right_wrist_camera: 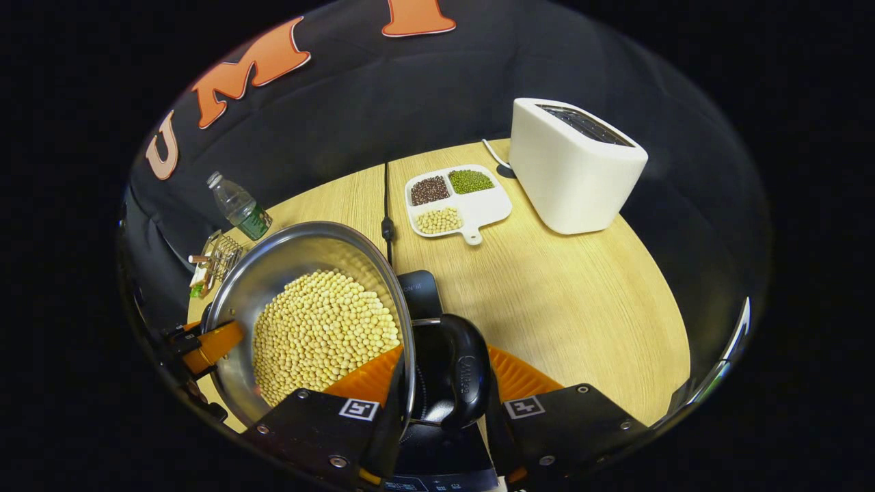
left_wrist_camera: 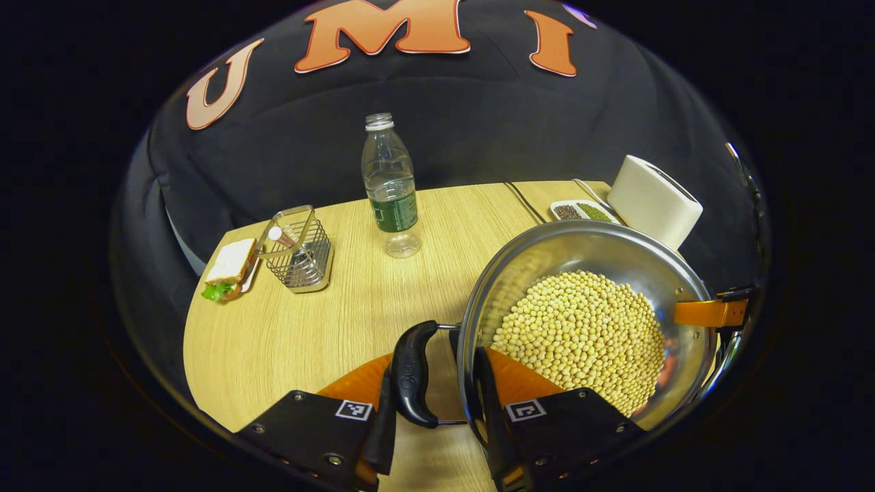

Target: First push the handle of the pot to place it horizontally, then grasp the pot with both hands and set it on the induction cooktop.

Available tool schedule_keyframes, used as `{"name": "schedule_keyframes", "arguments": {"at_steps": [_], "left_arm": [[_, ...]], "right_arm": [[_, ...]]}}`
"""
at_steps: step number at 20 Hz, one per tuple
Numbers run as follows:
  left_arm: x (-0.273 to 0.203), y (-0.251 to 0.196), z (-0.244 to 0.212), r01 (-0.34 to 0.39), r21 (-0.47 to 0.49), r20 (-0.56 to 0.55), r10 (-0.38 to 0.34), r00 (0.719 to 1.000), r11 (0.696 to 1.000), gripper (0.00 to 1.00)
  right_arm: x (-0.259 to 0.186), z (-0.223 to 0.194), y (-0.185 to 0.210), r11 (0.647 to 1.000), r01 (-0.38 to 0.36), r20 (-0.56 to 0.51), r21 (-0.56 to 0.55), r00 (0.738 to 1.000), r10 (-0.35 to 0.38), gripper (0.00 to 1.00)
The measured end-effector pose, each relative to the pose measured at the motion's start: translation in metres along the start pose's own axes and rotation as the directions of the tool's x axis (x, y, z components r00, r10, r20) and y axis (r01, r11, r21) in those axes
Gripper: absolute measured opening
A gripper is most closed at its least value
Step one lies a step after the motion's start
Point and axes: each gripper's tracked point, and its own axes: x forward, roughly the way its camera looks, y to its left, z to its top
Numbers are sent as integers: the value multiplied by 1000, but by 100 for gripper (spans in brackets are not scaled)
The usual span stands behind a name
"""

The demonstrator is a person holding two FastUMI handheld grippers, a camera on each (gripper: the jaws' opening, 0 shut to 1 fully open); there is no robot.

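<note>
A steel pot (left_wrist_camera: 581, 236) full of soybeans (left_wrist_camera: 581, 335) is held at both sides. My left gripper (left_wrist_camera: 436, 367) is shut on the pot's near black handle (left_wrist_camera: 412, 372), one finger outside the handle and the other inside the rim. In the right gripper view my right gripper (right_wrist_camera: 444, 374) is shut the same way on the opposite black handle (right_wrist_camera: 463, 372) of the pot (right_wrist_camera: 301, 242). The black induction cooktop (right_wrist_camera: 420, 292) lies under the pot. I cannot tell whether the pot rests on it. Each view also has the other gripper's finger at the pot's far rim.
A water bottle (left_wrist_camera: 389, 184), a wire basket (left_wrist_camera: 297, 249) and a sandwich (left_wrist_camera: 229, 270) stand on the left of the wooden table (left_wrist_camera: 307, 342). A white toaster (right_wrist_camera: 574, 164), a divided dish of beans (right_wrist_camera: 454, 198) and a black cable (right_wrist_camera: 386, 198) sit behind the pot.
</note>
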Motion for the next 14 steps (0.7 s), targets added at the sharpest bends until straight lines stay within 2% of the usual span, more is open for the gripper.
{"name": "schedule_keyframes", "arguments": {"at_steps": [1, 5, 7, 9, 10, 12, 14], "left_arm": [[0, 1, 0, 0, -1, 4, 0, 1000, 1000, 53], [1, -1, -4, -6, 17, -10, 7, 1000, 1000, 63], [-9, -3, 0, 8, 9, -31, -8, 999, 1000, 65], [-13, -1, -2, 30, -27, -35, -31, 999, 999, 72], [-18, 5, 0, 31, -40, -28, -32, 999, 999, 72], [-31, 17, 2, 30, -58, -6, -30, 1000, 998, 81], [-45, 28, 10, 20, -60, 16, -19, 1000, 998, 82]], "right_arm": [[2, -1, 0, 1000, 0, -1, 5, 1000, 0, 53], [2, -9, -5, 999, 24, -27, 42, 999, -22, 56], [-4, 4, -7, 999, 30, 27, 45, 999, -31, 65], [-14, 11, -6, 999, 19, 51, 37, 998, -21, 71], [-17, 13, -7, 999, 18, 62, 36, 998, -21, 78], [-22, 17, -10, 999, 24, 95, 40, 995, -28, 82], [-33, 26, -10, 999, 23, 141, 38, 990, -28, 84]]}}
